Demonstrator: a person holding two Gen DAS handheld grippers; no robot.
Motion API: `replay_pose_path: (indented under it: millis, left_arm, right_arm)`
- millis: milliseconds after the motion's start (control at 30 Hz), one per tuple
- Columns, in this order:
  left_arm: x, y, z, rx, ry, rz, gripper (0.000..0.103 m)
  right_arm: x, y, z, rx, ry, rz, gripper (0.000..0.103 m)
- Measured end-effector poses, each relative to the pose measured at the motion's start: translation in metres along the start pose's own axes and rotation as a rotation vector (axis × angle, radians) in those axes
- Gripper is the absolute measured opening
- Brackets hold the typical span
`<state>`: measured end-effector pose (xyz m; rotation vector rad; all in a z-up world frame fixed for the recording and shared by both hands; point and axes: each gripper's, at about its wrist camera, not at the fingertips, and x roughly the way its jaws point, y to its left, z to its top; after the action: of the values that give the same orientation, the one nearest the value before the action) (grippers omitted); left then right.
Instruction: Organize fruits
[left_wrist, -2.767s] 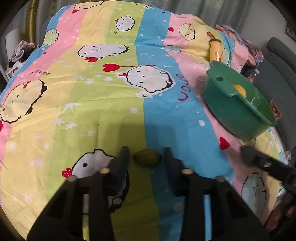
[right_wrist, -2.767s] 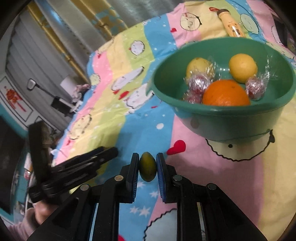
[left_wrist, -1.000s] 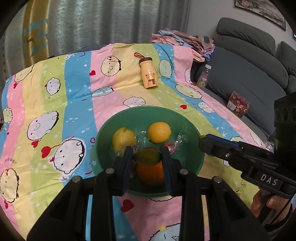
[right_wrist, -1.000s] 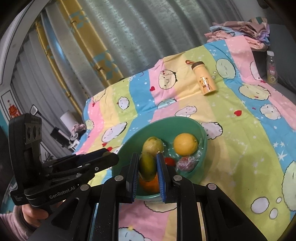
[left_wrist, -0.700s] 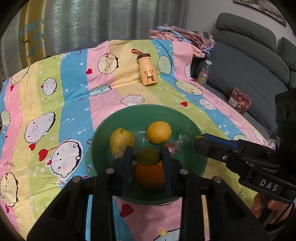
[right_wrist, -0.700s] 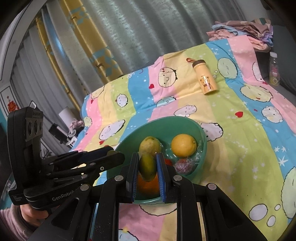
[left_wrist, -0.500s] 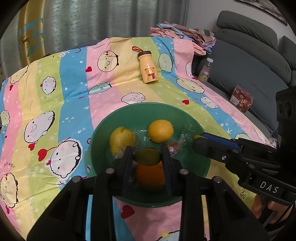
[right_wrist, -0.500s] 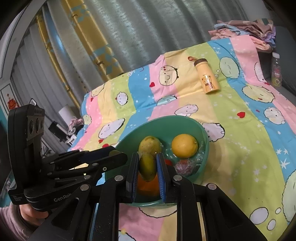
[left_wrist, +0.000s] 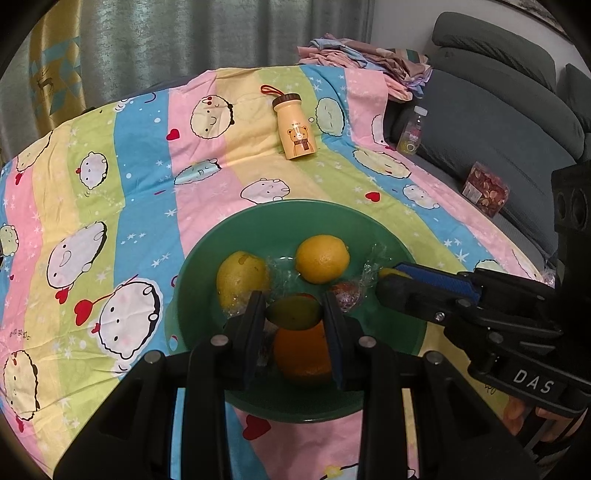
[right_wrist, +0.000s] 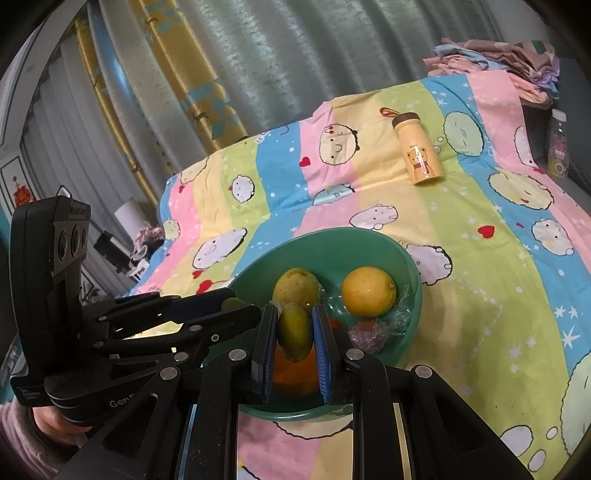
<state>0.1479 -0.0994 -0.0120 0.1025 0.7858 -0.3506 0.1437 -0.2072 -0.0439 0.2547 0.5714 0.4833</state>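
A green bowl sits on the striped cartoon bedsheet. It holds a yellow-green fruit, a yellow lemon, an orange and foil-wrapped candies. My left gripper is shut on a small green mango above the bowl. My right gripper is shut on a second green mango above the bowl's near side. The right gripper also shows in the left wrist view, the left in the right wrist view.
A yellow bear bottle lies on the sheet behind the bowl. A grey sofa with a small drink bottle and a red packet is at right. Folded clothes and curtains are behind.
Both grippers, each holding a mango, have drifted slightly toward the bowl; the bowl sits a little closer and lower in both views. The grips are unchanged.
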Motion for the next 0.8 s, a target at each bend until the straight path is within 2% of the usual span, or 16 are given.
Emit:
replay_pose_path:
  millis: [800]
  left_arm:
    - [0.013, -0.001, 0.003, 0.036, 0.052, 0.013, 0.031]
  right_arm:
    - [0.013, 0.000, 0.004, -0.050, 0.049, -0.019, 0.021]
